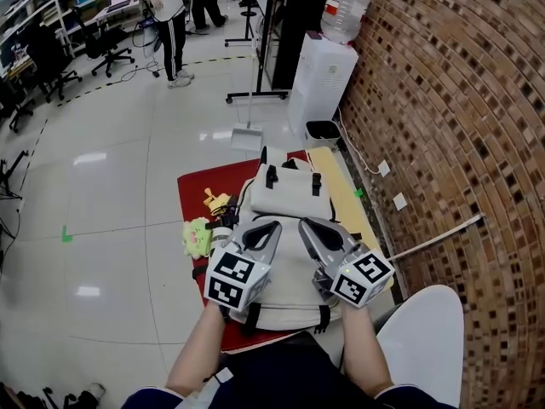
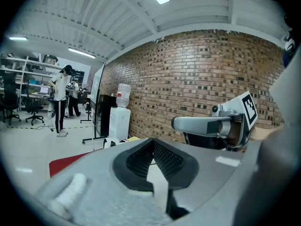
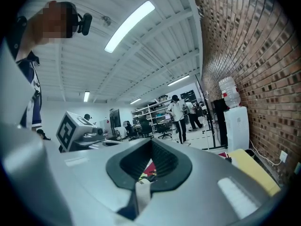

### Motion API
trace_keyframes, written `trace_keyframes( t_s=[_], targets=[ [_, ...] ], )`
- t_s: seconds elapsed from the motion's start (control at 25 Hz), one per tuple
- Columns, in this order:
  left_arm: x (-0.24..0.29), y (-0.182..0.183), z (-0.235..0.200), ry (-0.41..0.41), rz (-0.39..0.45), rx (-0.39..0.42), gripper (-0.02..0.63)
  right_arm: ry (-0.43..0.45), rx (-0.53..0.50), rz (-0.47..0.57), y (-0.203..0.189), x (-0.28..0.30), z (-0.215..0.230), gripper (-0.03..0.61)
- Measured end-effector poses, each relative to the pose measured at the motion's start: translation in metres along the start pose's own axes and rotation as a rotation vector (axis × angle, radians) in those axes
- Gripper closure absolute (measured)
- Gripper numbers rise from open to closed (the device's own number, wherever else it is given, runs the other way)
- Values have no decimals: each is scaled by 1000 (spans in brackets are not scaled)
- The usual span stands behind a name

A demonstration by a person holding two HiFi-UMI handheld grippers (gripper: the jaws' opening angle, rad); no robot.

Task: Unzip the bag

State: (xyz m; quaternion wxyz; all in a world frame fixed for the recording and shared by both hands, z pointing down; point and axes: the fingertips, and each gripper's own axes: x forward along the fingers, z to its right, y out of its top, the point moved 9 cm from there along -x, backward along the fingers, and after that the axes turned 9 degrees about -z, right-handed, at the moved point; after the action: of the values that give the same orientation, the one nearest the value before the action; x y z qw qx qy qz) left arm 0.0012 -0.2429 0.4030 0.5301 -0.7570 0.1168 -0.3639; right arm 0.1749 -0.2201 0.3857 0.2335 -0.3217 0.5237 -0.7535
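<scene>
1. Brick wall (image 1: pixel 451 100) down the right, pale floor (image 1: pixel 111 194) spreading left and far: that's the stage.
2. Red mat (image 1: pixel 197 196) in the middle, and on it the cream bag (image 1: pixel 285 196), lying flat right in front of me with black buckles on its far flap.
3. Water dispenser (image 1: pixel 322 66) stands at the far end by the wall. There's a red label on its bottle, too small to read.
4. My left gripper (image 1: pixel 269 231) and my right gripper (image 1: pixel 310 228) hover side by side over the bag's near half, tips pointing far. Both have their fingers pinched tight together. A pale sliver shows in each seam, and I can't tell whether it's a tab of the bag or just cloth beyond.
5. Plush toys (image 1: pixel 200 233) sit just left of the bag, clear of the job.
6. Doing it well, I reckon: find the zip pull first and pin the fabric beside it with one gripper. Nip the pull squarely with the other, then draw along the track, not up off it, so the teeth don't snag.
7. Writing? Only black-and-white square markers on my cubes (image 1: pixel 234 281), and no brand on the bag that I can read.
</scene>
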Motion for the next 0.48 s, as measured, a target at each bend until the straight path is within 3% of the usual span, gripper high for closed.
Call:
trace_keyframes(
  t_s=[0.48],
  targets=[
    [-2,-4,6,-1,-1,-9,611,-8,4,-9,1,-7,-4,572]
  ],
)
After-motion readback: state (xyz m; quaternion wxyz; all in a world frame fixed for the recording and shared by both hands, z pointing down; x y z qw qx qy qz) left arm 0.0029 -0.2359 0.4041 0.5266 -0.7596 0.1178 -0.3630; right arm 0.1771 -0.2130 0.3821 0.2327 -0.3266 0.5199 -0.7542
